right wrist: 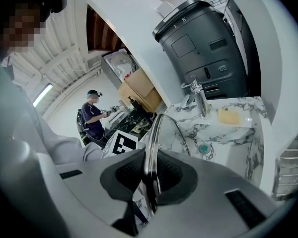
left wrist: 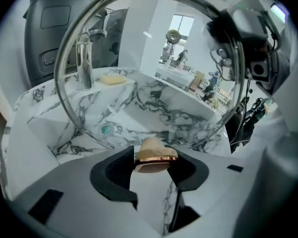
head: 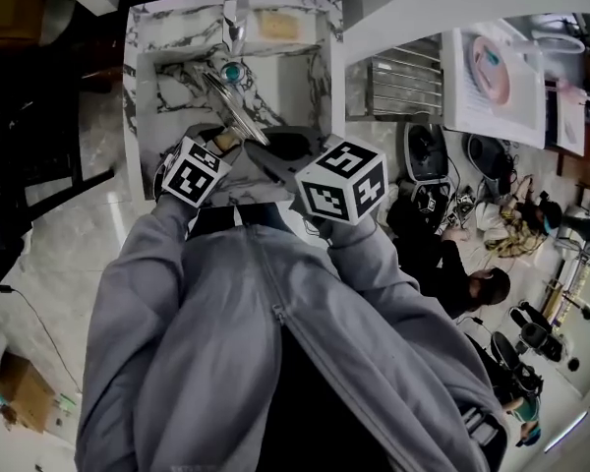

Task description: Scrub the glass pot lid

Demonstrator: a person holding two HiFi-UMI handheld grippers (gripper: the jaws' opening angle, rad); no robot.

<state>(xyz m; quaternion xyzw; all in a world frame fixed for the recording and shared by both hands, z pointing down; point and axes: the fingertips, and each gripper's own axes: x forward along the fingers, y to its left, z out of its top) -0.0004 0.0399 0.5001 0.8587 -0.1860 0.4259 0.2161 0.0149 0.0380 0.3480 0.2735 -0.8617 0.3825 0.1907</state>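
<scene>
Currently lid (left wrist: 154, 73) on edge over sink (head: 143, 96); right gripper (right wrist: 150, 180) jaws clamp its rim (right wrist: 151, 143), left gripper (left wrist: 154, 166) jaws closed on tan piece (left wrist: 151, 155). Glass likely heavy, slick, fragile: hold rim, not pane.

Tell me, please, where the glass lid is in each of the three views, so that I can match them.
Head view: lid upper centre, edge-on over the sink.
Left gripper view: lid fills the upper picture, face-on; its knob sits between the jaws.
Right gripper view: lid at centre, edge-on, rim clamped in the jaws.
Shared landmark: the teal drain.
</scene>
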